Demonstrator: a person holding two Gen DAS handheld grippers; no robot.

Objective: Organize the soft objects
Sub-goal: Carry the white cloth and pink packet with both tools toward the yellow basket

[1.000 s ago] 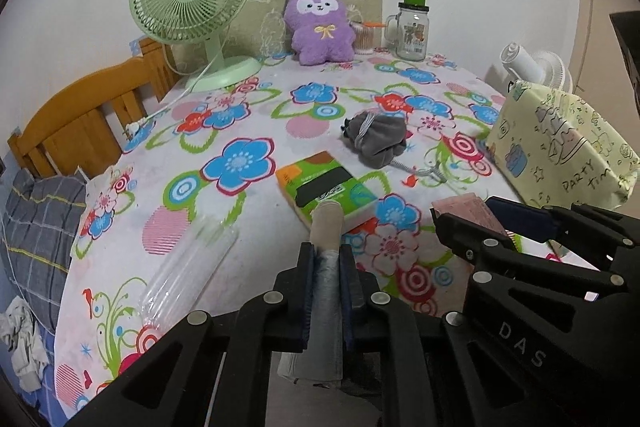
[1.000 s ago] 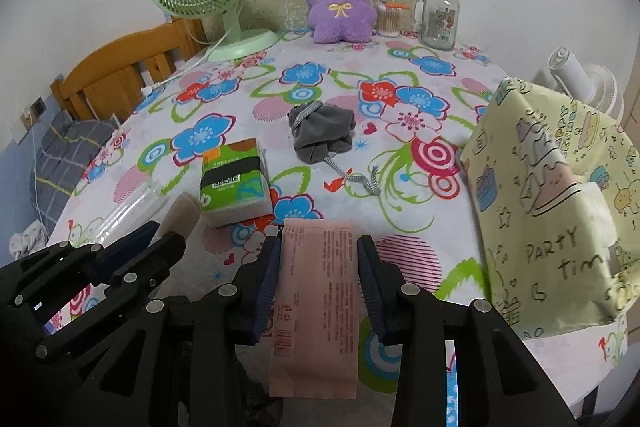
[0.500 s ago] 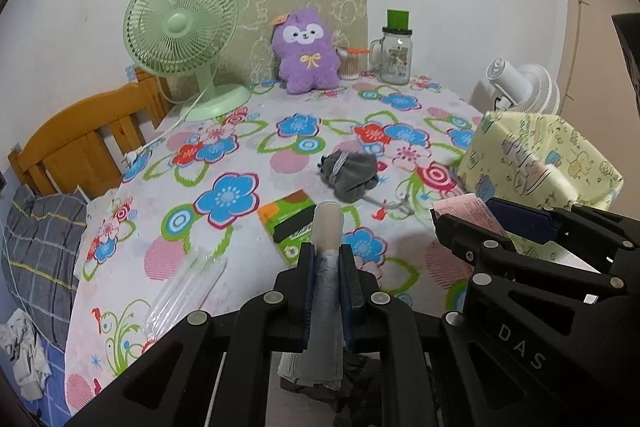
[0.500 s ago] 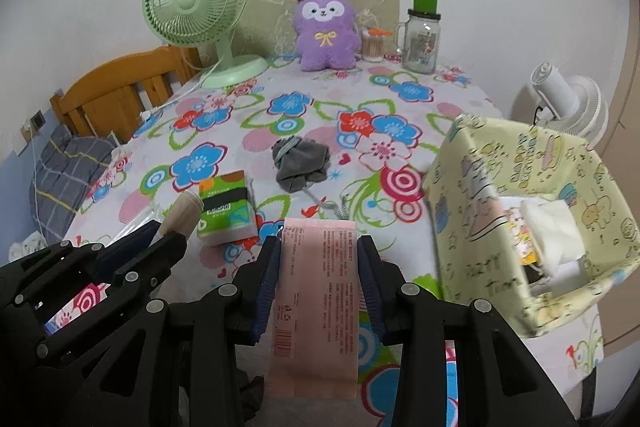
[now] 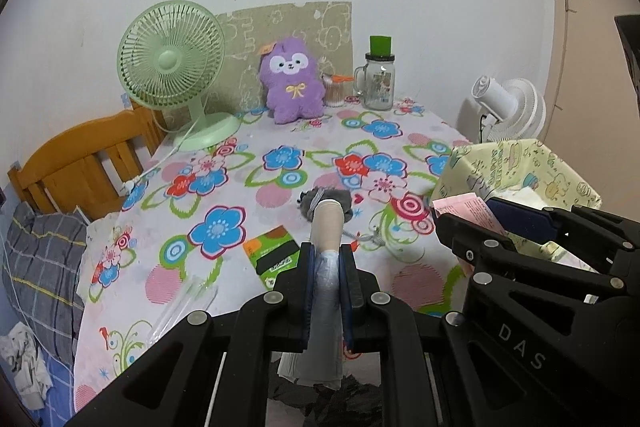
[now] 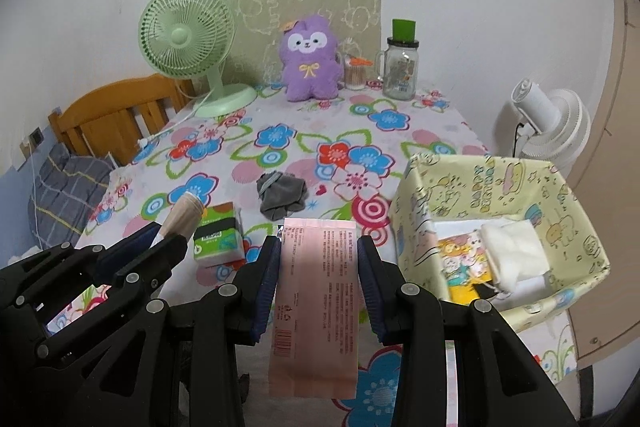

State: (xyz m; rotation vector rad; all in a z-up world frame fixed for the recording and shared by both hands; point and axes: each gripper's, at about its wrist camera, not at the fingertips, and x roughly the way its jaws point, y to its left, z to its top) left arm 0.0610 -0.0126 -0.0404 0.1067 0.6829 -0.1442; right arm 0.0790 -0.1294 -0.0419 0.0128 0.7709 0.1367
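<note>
Above the floral table [image 6: 404, 147], your left gripper [image 5: 327, 263] pinches a beige roll [image 5: 326, 231]; your right gripper [image 6: 318, 259] clamps a pink packet [image 6: 316, 307], yellow box [image 6: 568, 223] at three o'clock.

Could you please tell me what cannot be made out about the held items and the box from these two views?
- Roll in the left gripper: its lower end is hidden by the fingers, left view.
- Pink packet in the right gripper: print too small to read, right view.
- Box: contents hidden by its wall and the right gripper in the left view; bottom layer covered by a white cloth in the right view.
</note>
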